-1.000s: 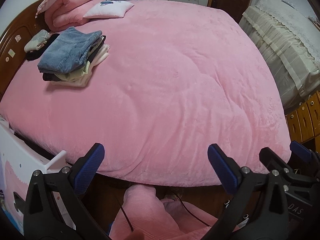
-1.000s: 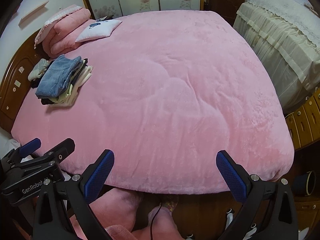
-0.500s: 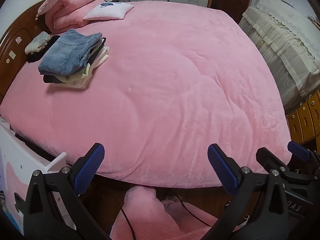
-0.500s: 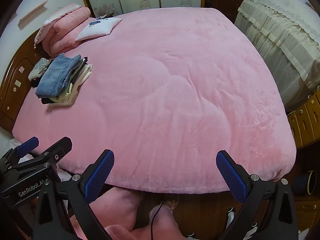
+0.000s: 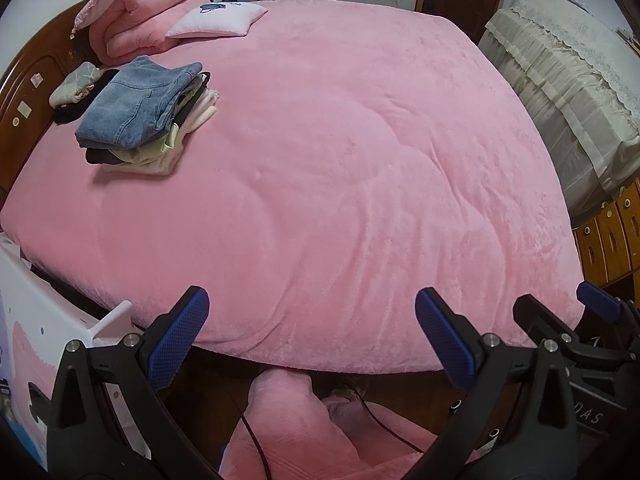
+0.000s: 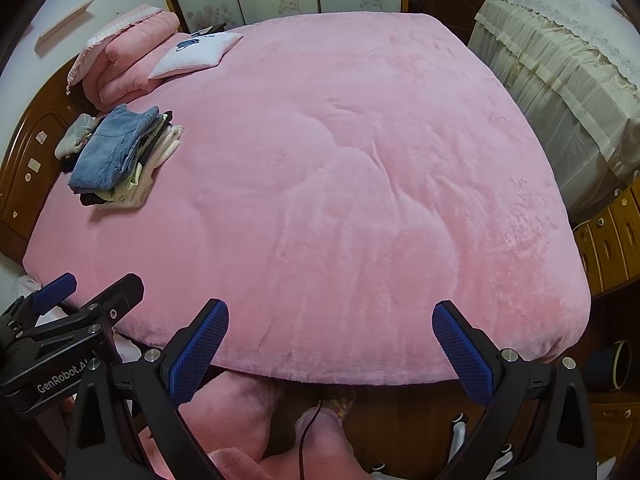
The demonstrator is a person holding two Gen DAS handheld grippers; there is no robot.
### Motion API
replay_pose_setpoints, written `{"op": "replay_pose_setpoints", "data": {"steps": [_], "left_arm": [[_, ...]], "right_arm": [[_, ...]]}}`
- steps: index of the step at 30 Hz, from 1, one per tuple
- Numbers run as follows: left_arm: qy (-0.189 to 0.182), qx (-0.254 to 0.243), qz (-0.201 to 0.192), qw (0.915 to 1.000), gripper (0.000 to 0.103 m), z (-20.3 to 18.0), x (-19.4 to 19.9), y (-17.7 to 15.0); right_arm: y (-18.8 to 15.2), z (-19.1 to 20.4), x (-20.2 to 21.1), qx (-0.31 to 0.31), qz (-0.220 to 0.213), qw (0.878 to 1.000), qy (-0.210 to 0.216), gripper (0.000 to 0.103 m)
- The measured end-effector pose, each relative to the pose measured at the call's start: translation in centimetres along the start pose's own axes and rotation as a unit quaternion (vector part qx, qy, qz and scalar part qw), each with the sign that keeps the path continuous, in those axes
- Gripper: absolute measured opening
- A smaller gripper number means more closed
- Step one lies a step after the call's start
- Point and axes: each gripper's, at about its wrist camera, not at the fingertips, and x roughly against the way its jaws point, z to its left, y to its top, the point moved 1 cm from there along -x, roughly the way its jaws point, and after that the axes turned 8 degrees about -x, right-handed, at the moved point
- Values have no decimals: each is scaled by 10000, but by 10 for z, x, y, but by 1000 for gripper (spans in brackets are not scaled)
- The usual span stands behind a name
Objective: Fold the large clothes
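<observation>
Left wrist view: the left gripper [image 5: 312,332] hangs over the near edge of the bed [image 5: 340,168], its blue pads [image 5: 178,338] wide apart and holding nothing. The clothes stack [image 5: 146,118], jeans [image 5: 134,106] on top, lies far off at about 10 o'clock from the gripper, near the headboard [image 5: 24,92], well apart from it. Beyond the stack at 11 o'clock sit a folded quilt [image 5: 140,24] and a pillow [image 5: 218,20]. The right gripper [image 5: 560,320] shows at 3 o'clock, just beside the left one. Pink-clad legs [image 5: 304,432] show at 6 o'clock with a cable [image 5: 256,436] across them

Right wrist view: the right gripper [image 6: 330,340] hovers over the same bed [image 6: 360,184] edge, pads [image 6: 464,354] spread wide, nothing between them. The clothes stack [image 6: 122,156] lies at about 10 o'clock, well apart, jeans [image 6: 112,148] uppermost. The quilt [image 6: 128,64] and pillow [image 6: 196,54] are at 11 o'clock. The left gripper [image 6: 92,288] sits at 9 o'clock, close by. A covered cabinet [image 6: 568,64] stands at 2 o'clock
</observation>
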Motion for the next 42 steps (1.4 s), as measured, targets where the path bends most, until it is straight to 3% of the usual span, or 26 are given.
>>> {"op": "replay_pose_setpoints", "data": {"steps": [42], "left_arm": [[16,-327,152,9993,102,-20,-14,6]], "right_arm": [[-32,-4,-13,-309,98,9994,-131,103]]}}
